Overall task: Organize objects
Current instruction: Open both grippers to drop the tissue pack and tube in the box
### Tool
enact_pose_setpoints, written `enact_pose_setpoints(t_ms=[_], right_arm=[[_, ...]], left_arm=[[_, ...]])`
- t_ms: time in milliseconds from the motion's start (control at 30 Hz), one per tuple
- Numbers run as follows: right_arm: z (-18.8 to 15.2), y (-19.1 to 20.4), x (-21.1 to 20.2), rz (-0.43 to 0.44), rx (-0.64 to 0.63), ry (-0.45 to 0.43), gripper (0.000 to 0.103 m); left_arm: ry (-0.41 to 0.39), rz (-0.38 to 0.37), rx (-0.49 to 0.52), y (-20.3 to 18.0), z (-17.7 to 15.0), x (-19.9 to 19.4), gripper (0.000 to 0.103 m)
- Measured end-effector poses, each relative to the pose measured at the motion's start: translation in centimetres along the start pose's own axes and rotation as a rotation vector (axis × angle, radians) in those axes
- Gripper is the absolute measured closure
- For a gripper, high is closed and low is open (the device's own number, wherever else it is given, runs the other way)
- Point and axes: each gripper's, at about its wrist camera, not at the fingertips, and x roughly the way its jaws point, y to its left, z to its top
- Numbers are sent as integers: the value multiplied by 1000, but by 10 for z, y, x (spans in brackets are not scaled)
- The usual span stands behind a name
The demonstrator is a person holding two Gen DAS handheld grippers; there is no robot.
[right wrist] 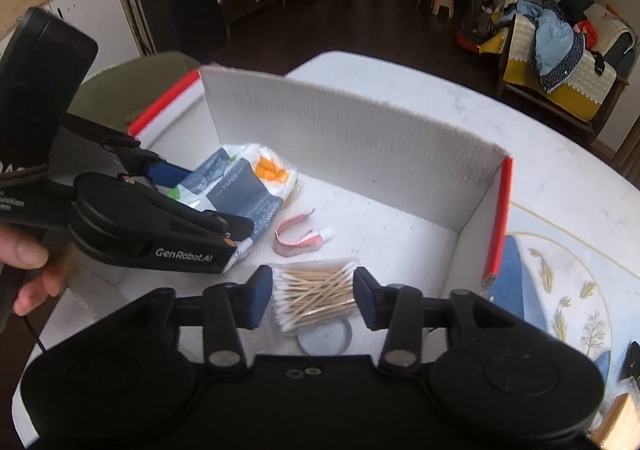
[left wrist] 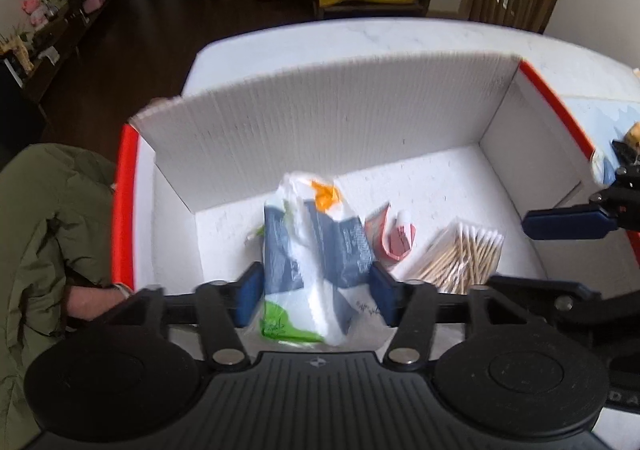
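A white cardboard box (left wrist: pixel 320 122) with red outer sides stands open on the table. Inside it lies a tissue pack (left wrist: pixel 308 246) in blue, white, green and orange wrap. My left gripper (left wrist: pixel 316 282) is open, its blue pads on either side of the pack and just off it. The right wrist view shows this gripper (right wrist: pixel 200 198) straddling the pack (right wrist: pixel 236 186). A clear bag of cotton swabs (right wrist: pixel 312 294) rests on the box floor. My right gripper (right wrist: pixel 312 290) is open around it, with small gaps at both pads. A pink strip with a white cap (right wrist: pixel 300 240) lies between the two packs.
The box sits on a white marble table (left wrist: pixel 400 38). A blue and white placemat (right wrist: pixel 560 290) lies right of the box. A green jacket (left wrist: pixel 40 230) hangs at the left. A person's hand (right wrist: pixel 28 254) grips the left tool. A round clear lid (right wrist: pixel 324 338) lies under the swabs.
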Motion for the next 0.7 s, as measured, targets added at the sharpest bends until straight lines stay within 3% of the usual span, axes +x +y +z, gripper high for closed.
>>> enact_pose_setpoints(t_ms=[267, 700], right_arm=[[-3, -8, -26, 15, 10, -53, 44], [-19, -13, -70, 65, -7, -128, 40]], left_arm=[[-52, 6, 2, -5, -4, -25, 41], [-142, -1, 8, -27, -15, -80, 41]])
